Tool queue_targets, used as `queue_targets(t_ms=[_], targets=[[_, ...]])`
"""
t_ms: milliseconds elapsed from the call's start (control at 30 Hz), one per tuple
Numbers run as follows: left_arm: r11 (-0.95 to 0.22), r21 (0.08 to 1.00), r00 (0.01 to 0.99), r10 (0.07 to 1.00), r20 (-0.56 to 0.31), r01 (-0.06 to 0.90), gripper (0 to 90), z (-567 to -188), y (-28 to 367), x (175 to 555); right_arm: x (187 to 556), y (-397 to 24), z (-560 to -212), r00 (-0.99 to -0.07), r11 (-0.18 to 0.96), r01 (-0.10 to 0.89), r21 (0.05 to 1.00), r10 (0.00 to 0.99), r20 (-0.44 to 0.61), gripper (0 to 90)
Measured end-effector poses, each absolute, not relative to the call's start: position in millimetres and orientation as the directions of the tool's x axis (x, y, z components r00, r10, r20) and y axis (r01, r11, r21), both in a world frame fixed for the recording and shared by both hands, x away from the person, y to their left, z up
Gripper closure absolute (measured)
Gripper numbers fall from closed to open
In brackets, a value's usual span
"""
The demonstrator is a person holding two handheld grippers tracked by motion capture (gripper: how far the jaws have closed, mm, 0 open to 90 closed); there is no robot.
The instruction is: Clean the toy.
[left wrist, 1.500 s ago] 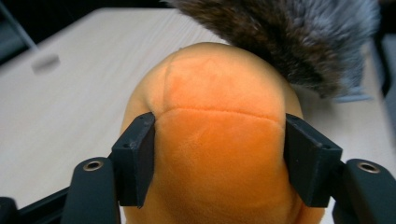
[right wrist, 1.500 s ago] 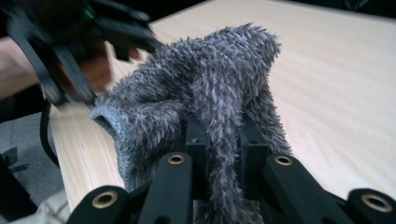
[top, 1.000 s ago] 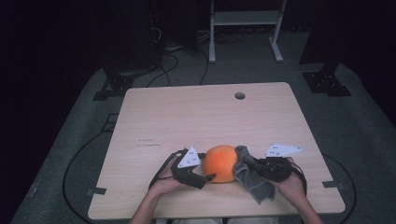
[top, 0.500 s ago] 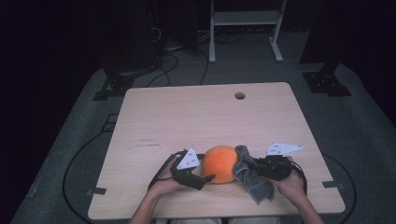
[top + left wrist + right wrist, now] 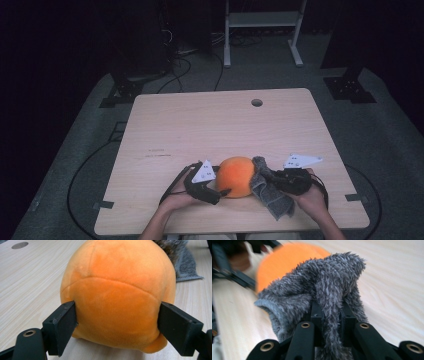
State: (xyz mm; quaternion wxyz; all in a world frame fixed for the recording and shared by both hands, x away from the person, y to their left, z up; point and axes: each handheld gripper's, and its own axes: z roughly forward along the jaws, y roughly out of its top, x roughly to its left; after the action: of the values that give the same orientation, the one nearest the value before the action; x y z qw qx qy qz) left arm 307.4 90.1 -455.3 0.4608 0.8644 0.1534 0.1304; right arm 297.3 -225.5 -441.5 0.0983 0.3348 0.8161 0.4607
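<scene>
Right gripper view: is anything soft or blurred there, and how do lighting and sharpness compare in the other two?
Right gripper view: grey fuzzy cloth sharp in the jaws, orange plush ball and left gripper behind it blurred. Left gripper view: evenly lit, the ball's seams crisp, no glare. High view: table lit, the room around it very dark, detail coarse.

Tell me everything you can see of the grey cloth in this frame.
The grey cloth is a fluffy, long-piled fabric, like a small towel, with a smoother hemmed edge. It is bunched and folded, not spread flat. The right gripper has its jaws shut on a pinched fold of it. It sits near the front edge of the wooden table, its upper part lying against the right side of the orange plush ball, its lower end trailing on the tabletop.
</scene>
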Motion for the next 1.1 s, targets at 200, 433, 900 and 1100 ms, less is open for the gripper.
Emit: queue_targets(t_ms=[200,433,900,1100], targets=[[-0.548,0.825,0.918,0.384,0.103,0.137,17.5,-455,90,305,299,-231,-441,-0.728,0.356,0.468,0.809,0.674,0.125,76.8],[-0.524,0.815,0.912,0.411,-0.011,0.246,5.3,-458,88,317,294,-216,-419,-0.799,0.363,0.373,0.854,0.593,0.097,76.8],[-0.579,0.815,0.931,0.314,0.188,0.031,29.5,-437,75,296,281,-199,-394,-0.838,0.393,0.277,0.877,0.545,0.021,76.7],[-0.520,0.844,0.924,0.373,0.088,0.130,15.7,-443,79,305,292,-206,-414,-0.813,0.392,0.344,0.854,0.578,0.062,76.8]])
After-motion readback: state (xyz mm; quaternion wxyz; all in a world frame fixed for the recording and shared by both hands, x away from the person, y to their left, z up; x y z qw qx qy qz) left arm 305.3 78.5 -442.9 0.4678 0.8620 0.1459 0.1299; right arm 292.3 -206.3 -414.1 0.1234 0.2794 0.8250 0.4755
